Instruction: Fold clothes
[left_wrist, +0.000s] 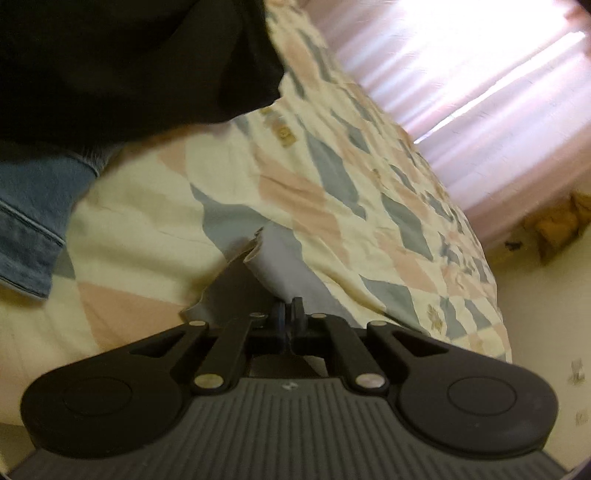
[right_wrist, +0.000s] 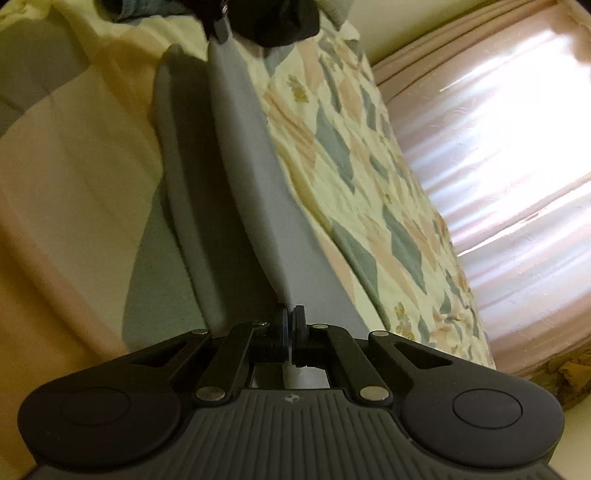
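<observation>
Right wrist, both claws (right_wrist: 290, 325) pinching grey garment (right_wrist: 251, 177), quilt (right_wrist: 354, 155)

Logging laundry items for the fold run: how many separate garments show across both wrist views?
3. Grey garment pinched by both grippers, left gripper and right gripper; black garment upper left; denim garment at left edge. More may be hidden.

Left gripper (left_wrist: 287, 314) pinches grey cloth (left_wrist: 275, 258) over quilt (left_wrist: 332, 192).

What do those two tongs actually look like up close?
Both look alike. The left tongs and right tongs are matte black plastic: ribbed dark grey base with a small emblem, round discs at either side, angled linkage bars with silver rivets, and two short black fingers. No cables show.
</observation>
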